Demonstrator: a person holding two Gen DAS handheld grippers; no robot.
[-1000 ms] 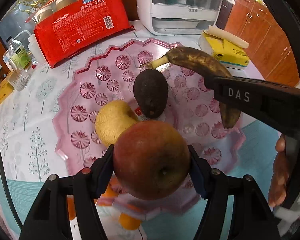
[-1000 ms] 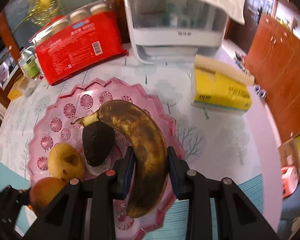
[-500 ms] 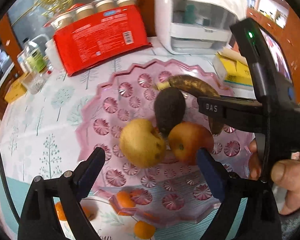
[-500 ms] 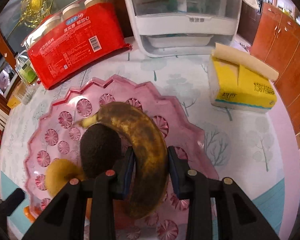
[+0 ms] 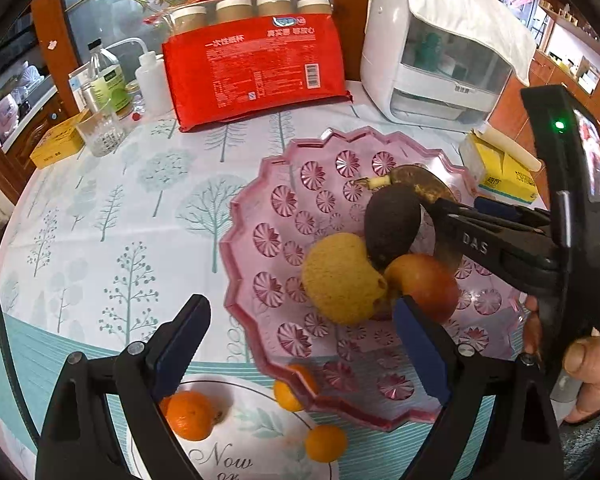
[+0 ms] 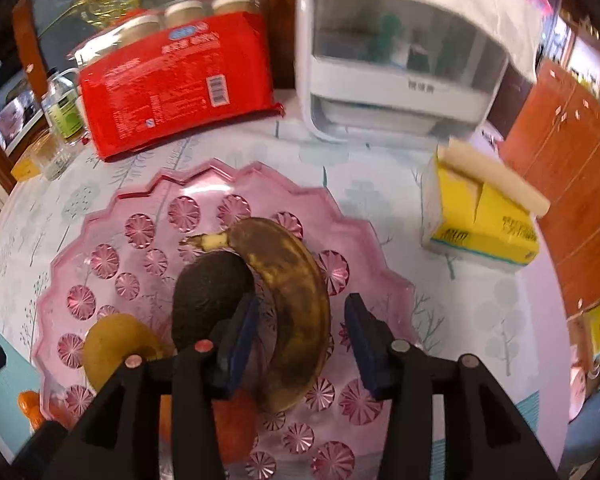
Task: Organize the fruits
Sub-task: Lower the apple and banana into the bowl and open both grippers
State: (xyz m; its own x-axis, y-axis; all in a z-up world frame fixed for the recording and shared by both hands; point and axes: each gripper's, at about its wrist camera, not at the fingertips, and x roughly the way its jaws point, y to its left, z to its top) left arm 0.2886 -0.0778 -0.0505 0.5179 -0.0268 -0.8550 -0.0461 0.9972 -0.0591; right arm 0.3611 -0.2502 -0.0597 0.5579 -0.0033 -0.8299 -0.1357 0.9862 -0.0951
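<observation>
A pink glass fruit tray [image 5: 260,216] [image 6: 140,200] holds a yellow pear [image 5: 340,280] [image 6: 112,340], a dark avocado [image 5: 392,220] [image 6: 208,300], a red apple [image 5: 424,280] [image 6: 232,428] and a brown banana [image 6: 292,300] [image 5: 416,180]. My left gripper [image 5: 300,332] is open and empty, in front of the tray's near edge. My right gripper [image 6: 300,332] is open, its jaws on either side of the banana, which lies on the tray. It also shows in the left wrist view [image 5: 492,232].
Several small oranges [image 5: 188,416] lie on a white plate [image 5: 260,432] under the tray's near rim. A red cup package [image 5: 256,72], a white appliance [image 5: 440,60], a yellow tissue box [image 6: 484,224], bottles [image 5: 104,80] and a glass [image 5: 100,132] stand at the back.
My left gripper has let go of the apple on the tray, opened wide and drawn back to the left. My right gripper has opened off the banana, now resting on the tray.
</observation>
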